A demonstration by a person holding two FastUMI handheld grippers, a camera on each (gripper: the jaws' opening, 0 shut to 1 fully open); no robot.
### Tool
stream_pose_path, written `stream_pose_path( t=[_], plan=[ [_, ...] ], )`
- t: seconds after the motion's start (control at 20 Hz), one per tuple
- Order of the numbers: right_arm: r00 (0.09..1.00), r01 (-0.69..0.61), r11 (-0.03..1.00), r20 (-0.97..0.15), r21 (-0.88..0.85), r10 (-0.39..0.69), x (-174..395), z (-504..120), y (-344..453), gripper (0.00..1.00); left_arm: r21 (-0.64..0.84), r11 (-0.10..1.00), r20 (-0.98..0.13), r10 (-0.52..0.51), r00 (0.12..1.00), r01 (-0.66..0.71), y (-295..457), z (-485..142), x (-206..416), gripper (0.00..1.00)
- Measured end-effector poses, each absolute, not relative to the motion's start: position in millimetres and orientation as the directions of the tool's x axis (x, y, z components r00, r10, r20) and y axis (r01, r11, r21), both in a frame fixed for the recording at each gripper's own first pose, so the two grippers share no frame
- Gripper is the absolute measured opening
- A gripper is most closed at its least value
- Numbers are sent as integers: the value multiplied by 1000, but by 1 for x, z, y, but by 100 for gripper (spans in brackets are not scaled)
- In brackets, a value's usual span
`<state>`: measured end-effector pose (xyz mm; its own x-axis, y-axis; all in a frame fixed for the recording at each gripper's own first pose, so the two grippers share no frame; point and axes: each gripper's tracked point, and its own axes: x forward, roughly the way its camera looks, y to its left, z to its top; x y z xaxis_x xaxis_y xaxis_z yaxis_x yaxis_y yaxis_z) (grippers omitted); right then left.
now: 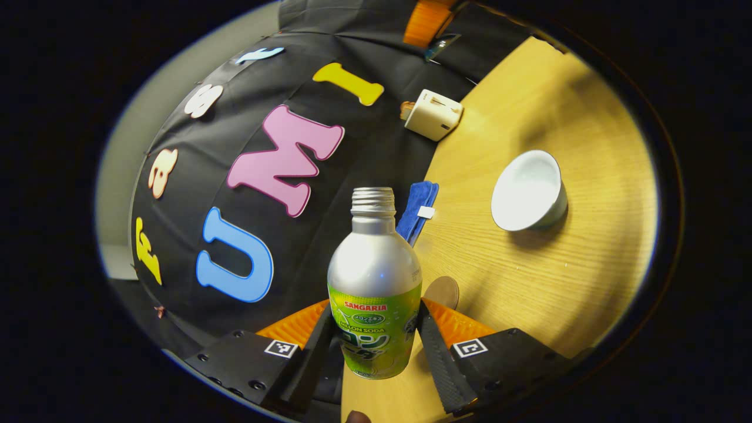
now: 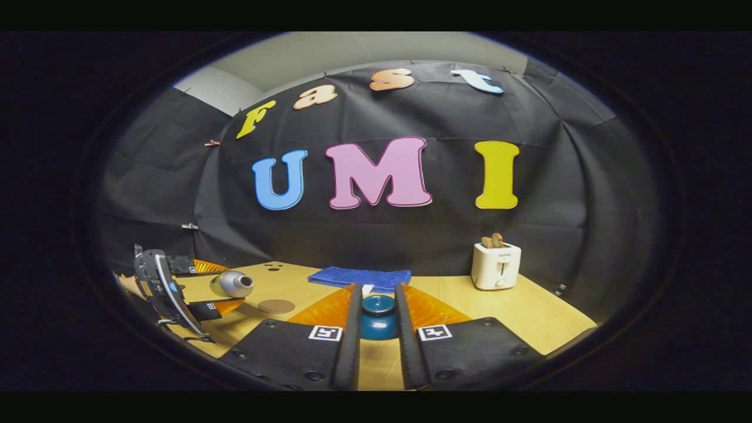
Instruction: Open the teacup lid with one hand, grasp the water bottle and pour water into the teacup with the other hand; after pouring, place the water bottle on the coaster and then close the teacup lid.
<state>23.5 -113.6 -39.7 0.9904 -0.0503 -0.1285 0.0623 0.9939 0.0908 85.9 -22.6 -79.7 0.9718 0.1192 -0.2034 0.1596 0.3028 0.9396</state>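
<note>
left gripper (image 1: pixel 376 343) clamps water bottle (image 1: pixel 374 282) tipped sideways; right gripper (image 2: pixel 378 329) grips teacup lid (image 2: pixel 378 317).

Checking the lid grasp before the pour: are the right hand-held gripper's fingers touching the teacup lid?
Touching. The right gripper view shows the right hand-held gripper with both fingers pressed against the sides of the teacup lid.

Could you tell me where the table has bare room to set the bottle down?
The left gripper holds the bottle. Bare wood lies between the teacup and the coaster, and between the cup and the toaster. The coaster itself is bare. It is tighter along the wall, by the blue towel.
</note>
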Motion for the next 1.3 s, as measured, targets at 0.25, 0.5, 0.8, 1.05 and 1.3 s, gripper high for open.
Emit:
stream_pose_path(
  t=[0.25, 0.5, 0.8, 1.05, 1.3],
  plan=[
    [990, 72, 992, -127, 101, -59, 22, -39, -118, 32, 976, 107, -202, 114, 973, 190, -24, -80, 83, 80],
    [990, 76, 992, -123, 97, -64, 22, -37, -119, 27, 982, -66, -174, 85, 981, 179, -31, -70, 94, 81],
    [991, 75, 992, -119, 99, -63, 21, -35, -119, 32, 967, -195, -158, 52, 986, 165, -41, -64, 95, 81],
    [992, 73, 993, -114, 97, -62, 20, -32, -119, 37, 950, -258, -171, 47, 984, 178, -42, -63, 103, 81],
    [991, 78, 992, -115, 102, -66, 19, -33, -122, 32, 936, -312, -162, 32, 986, 164, -50, -61, 107, 81]
  ],
)
